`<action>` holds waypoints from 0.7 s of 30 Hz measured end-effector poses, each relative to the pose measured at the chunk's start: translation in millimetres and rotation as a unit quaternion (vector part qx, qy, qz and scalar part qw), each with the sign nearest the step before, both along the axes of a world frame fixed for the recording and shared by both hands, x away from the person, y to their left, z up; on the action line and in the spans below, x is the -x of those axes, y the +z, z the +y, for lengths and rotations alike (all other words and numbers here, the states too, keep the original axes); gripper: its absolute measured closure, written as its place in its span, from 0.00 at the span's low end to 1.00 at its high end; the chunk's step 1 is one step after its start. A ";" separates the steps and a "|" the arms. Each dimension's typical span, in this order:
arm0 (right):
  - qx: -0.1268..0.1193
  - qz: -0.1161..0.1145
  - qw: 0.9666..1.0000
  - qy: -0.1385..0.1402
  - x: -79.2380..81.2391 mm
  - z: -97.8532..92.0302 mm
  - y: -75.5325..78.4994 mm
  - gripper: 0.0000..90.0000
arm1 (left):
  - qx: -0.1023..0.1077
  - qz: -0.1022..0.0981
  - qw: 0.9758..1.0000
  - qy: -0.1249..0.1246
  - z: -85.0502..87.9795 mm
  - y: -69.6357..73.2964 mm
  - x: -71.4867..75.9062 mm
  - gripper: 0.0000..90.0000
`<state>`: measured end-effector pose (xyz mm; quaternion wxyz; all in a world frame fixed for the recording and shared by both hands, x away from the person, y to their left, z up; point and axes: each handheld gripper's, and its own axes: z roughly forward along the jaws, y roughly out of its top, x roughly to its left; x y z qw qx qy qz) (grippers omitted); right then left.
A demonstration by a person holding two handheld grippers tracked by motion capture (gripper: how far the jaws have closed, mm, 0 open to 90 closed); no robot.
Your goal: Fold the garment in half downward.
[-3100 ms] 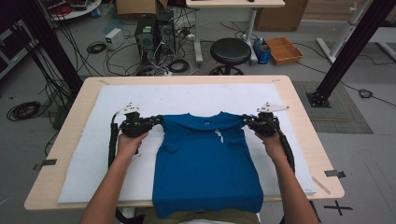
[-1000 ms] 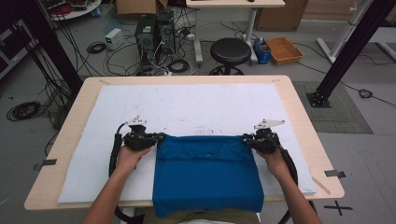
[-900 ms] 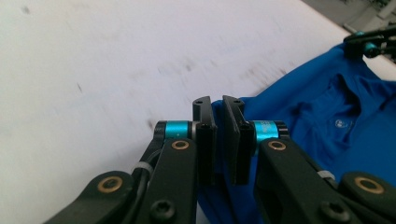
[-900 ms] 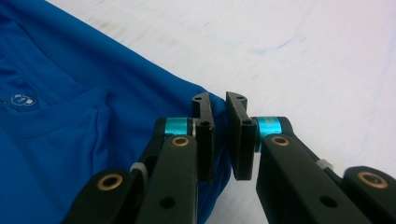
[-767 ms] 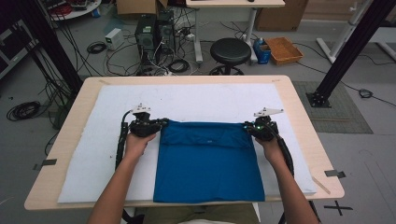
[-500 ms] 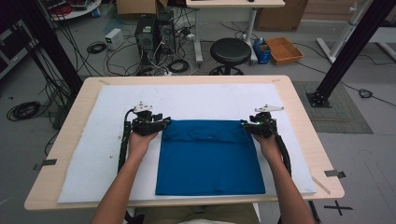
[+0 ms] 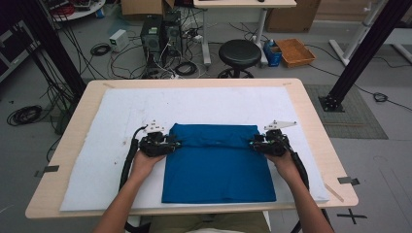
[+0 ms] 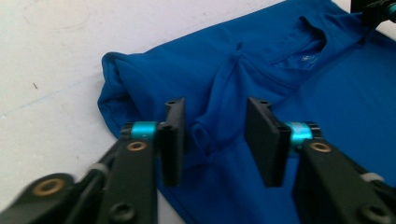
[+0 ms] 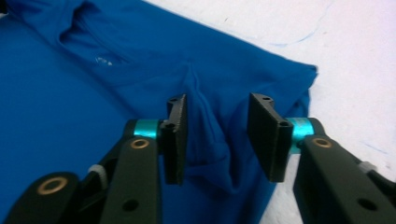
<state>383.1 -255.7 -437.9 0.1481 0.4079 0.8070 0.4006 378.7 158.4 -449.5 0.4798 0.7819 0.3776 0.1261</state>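
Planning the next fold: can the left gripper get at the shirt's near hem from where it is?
Probably yes. The left gripper sits open at the blue shirt's left edge, and the white mat beside that edge down to the hem looks unobstructed.

**Colours on the table**

The shirt (image 7: pixel 218 165) is plain bright blue, with a tiny white mark by its collar. It lies on a white sheet (image 7: pixel 97 145) over a pale wood table (image 7: pixel 320 136). The grippers have black jaws, teal rings and brassy round bolts
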 end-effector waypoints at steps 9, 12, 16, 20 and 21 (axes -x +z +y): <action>0.015 -0.022 0.999 0.023 4.2 1.7 2.9 0.96 | -0.008 -0.017 1.000 -0.018 -3.4 2.1 5.8 0.96; 0.012 -0.028 0.999 0.023 6.7 -1.9 4.3 0.96 | 0.011 -0.025 1.000 -0.014 1.3 5.4 8.0 0.96; 0.008 -0.020 1.000 0.021 8.9 -6.7 5.3 0.96 | 0.034 -0.032 0.999 -0.022 11.1 10.1 13.5 0.96; -0.004 -0.029 0.998 0.057 22.7 -11.2 11.3 0.96 | 0.034 -0.035 0.998 -0.047 21.0 15.7 28.0 0.96; -0.007 -0.033 0.997 0.071 28.0 -13.1 12.5 0.96 | 0.029 -0.038 0.997 -0.057 23.7 15.7 33.6 0.96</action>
